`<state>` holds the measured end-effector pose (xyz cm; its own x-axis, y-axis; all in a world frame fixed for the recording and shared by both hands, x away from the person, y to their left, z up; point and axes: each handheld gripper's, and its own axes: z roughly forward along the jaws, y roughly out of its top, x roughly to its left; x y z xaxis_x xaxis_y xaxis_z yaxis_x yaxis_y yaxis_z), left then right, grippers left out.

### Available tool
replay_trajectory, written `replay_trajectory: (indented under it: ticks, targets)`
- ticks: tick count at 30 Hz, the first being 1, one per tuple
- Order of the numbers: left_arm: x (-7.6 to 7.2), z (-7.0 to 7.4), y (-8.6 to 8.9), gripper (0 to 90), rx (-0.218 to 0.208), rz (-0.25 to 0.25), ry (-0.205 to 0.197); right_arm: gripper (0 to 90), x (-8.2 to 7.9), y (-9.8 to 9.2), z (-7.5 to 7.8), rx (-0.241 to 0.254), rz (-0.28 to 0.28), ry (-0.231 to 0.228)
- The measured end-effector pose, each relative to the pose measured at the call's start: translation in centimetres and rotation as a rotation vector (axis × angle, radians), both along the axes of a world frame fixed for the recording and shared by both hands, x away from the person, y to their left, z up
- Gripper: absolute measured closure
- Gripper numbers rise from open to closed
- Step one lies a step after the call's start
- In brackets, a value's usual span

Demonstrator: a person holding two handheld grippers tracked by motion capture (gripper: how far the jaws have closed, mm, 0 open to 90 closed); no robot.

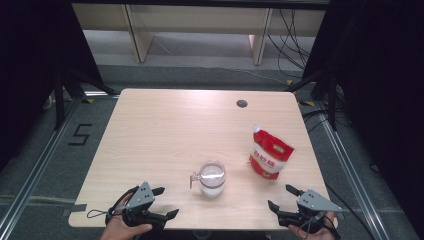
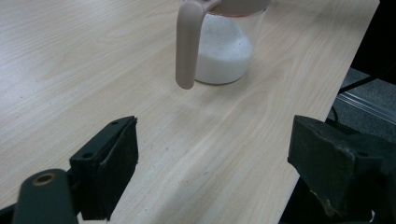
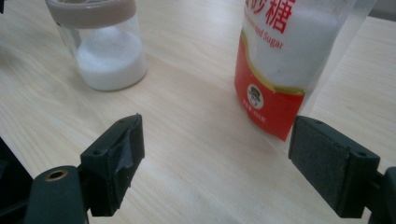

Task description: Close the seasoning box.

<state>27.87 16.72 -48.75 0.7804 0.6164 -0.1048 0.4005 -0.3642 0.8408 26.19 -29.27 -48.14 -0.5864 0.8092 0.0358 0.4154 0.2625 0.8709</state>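
Left gripper (image 1: 164,202) gaping — jar (image 1: 212,178) just ahead.

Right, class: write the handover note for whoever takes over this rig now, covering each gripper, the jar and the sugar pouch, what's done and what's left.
Left gripper: open, holding nothing, at the table's near edge, left of the jar.
Right gripper: open, holding nothing, at the near edge, in front of the pouch.
Jar: upright mid-table, part filled with white grains, beige lid and handle on it.
Pouch: upright, right of the jar and apart from it, red and white.
Done: neither thing is gripped now; the jar already holds some sugar.
Left: probably nothing but tidying, or another pour if more is wanted; I can't tell which.
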Motion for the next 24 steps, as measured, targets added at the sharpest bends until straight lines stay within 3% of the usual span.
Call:
replay_trajectory:
  ticks: [2,4,5,9,11,12,16,17,21,24]
  targets:
    - [0.00,-0.01,0.01,15.7,0.005,-0.002,-0.003,18.4,0.11,-0.25,-0.16,-0.027,0.024,-0.011]
    - [0.17,0.03,0.13,15.7,0.006,-0.017,-0.019,18.0,-0.04,-0.29,-0.23,-0.036,0.011,-0.014]
    - [0.05,0.00,0.11,15.7,-0.008,0.003,0.002,17.8,-0.18,-0.20,-0.27,-0.025,0.004,0.003]
    - [0.12,-0.14,0.21,15.7,0.008,0.003,0.002,17.0,-0.01,-0.29,-0.62,-0.044,0.024,-0.010]
    - [0.19,-0.12,0.26,15.7,0.026,-0.001,-0.001,17.0,-0.11,-0.28,-0.71,-0.053,0.017,0.013]
    - [0.10,-0.15,0.13,15.7,0.002,0.005,0.002,17.0,-0.04,-0.35,-0.76,-0.064,0.030,0.009]
    - [0.11,-0.11,0.21,15.7,0.004,0.005,0.002,16.9,-0.03,-0.45,-0.85,-0.072,0.023,0.000]
    - [0.11,-0.06,0.23,15.7,0.008,0.005,-0.001,16.8,-0.15,-0.42,-0.85,-0.063,0.013,0.026]
    - [0.12,-0.09,0.24,15.7,0.013,0.003,-0.003,16.5,-0.07,-0.44,-0.94,-0.061,0.015,0.010]
    - [0.10,-0.13,0.15,15.7,0.007,0.001,0.001,16.4,-0.30,-0.30,-0.93,-0.050,-0.004,0.029]
